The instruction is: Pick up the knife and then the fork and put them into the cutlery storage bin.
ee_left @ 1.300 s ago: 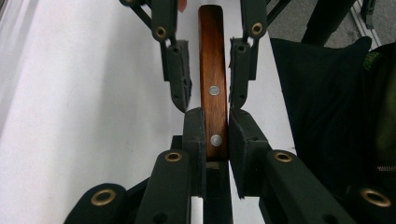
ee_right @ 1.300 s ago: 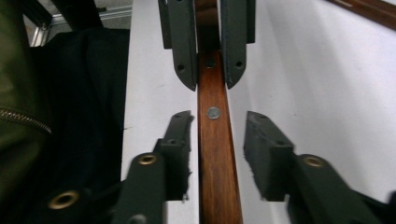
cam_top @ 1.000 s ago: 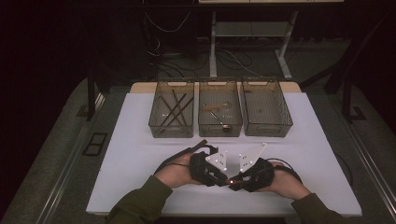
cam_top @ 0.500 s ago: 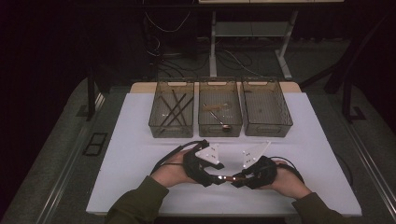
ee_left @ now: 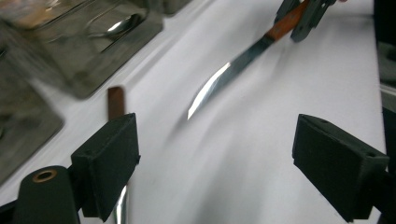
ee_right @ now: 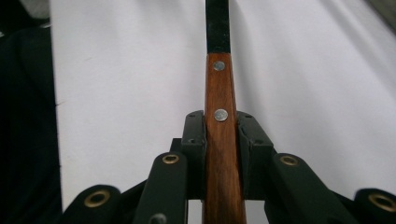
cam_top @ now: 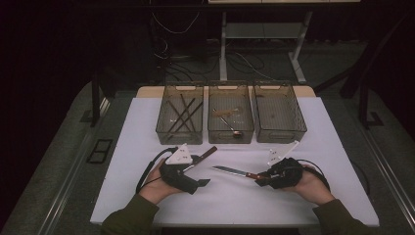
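The right tongs (cam_top: pixel 259 178) clamp a knife (cam_top: pixel 234 171) by its wooden handle, blade low over the white worktop (cam_top: pixel 333 147). The left tongs (ee_left: pixel 224 154) have just been opening, nothing gripped, a second knife (cam_top: pixel 203 156) beside them.

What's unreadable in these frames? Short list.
- Second knife: left gripper view, its blade passes behind the left gripper's near jaw; whether that jaw touches it is unclear.
- Held knife: right gripper view, blade tip cut off by the top edge; the right gripper clamps the wooden handle.
- Bins: left gripper view, motion-blurred; in the high view, right bin contents too small and dim.
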